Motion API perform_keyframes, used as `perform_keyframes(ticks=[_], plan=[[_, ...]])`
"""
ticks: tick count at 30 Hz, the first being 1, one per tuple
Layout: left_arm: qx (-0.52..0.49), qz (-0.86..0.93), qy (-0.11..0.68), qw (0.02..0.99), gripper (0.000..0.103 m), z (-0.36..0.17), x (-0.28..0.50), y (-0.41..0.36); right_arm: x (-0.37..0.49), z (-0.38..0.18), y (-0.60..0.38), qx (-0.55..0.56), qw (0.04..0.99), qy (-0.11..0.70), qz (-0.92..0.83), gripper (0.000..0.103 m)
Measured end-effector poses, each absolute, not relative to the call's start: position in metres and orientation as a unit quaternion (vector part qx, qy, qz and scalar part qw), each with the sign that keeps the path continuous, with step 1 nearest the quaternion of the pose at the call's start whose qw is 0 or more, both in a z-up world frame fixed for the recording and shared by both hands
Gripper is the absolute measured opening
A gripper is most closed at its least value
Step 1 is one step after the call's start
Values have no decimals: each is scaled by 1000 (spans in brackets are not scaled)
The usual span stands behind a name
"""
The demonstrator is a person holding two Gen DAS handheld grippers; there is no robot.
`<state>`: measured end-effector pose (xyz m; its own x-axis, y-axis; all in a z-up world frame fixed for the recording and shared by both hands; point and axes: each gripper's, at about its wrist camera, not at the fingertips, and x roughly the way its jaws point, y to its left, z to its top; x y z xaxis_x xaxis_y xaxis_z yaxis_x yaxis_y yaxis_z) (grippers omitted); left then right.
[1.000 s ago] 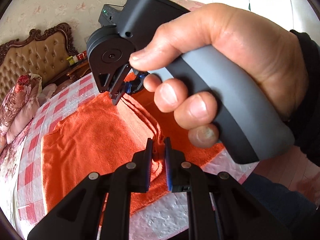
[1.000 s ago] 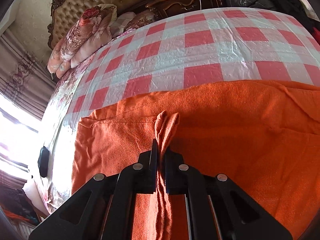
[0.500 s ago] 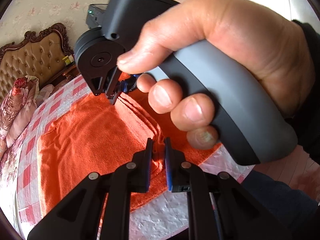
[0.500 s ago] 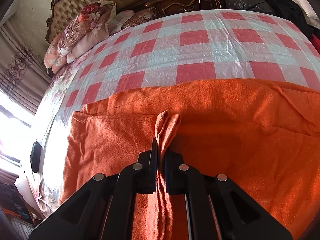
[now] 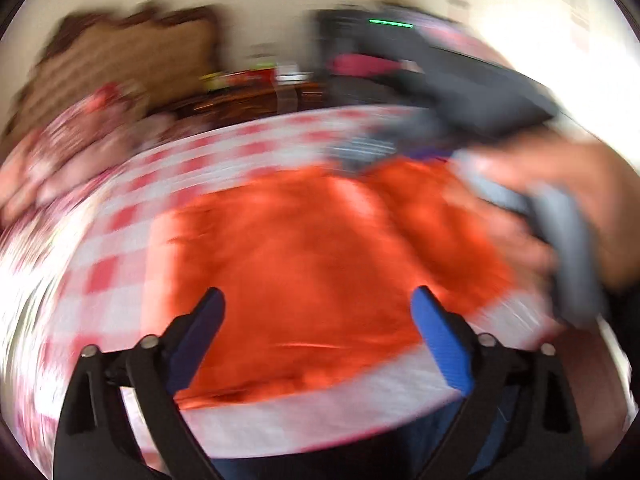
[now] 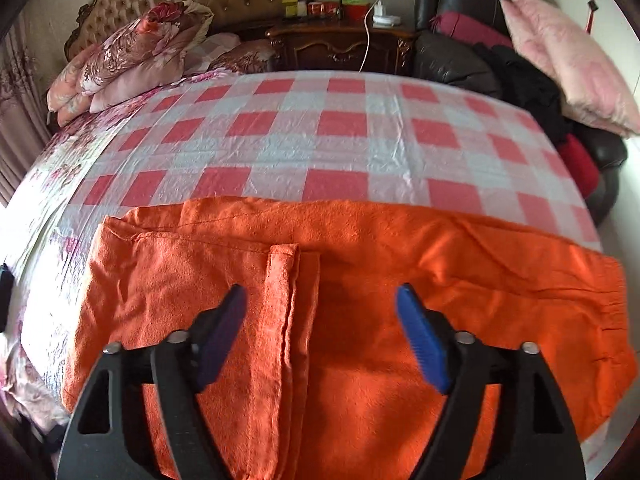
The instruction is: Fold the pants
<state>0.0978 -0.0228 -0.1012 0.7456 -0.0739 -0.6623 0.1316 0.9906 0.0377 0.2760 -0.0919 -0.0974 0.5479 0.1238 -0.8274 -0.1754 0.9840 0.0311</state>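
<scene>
The orange pants lie folded lengthwise along the near edge of the bed; a narrow pinched fold of cloth lies flat on them. My right gripper is open and empty just above that fold. The left wrist view is badly motion-blurred; the pants show there too, under my left gripper, which is open and empty. The hand holding the right gripper is at the right of that view.
A red-and-white checked sheet covers the bed. Floral pillows lie at the far left by the tufted headboard. A dark nightstand stands behind the bed. Dark clothes and a pink pillow are piled at the far right.
Both grippers were shut on pinches of the orange cloth; both have opened and let go. The raised fold has dropped flat. The left gripper is swinging fast.
</scene>
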Motion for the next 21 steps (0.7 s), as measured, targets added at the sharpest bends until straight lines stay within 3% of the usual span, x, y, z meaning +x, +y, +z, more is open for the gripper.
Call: perform_keyframes(ticks=[2,9,11,17,21], plan=[[23,-7,368,930,97,-100,110,1,269,-92,-86,-42,882,462,84,88],[8,85,428,900,97,-114,134,52,252,-91,-67,-65,875,475,75,88],[12,89,428,899,101,-120,134,59,248,-92,-62,-71,874,477,67,88],[17,32,419,907,101,-126,132,71,238,-98,-52,-77,876,475,45,88],[-42,-5,394,918,100,-117,125,83,235,-105,-43,-113,874,472,36,88]])
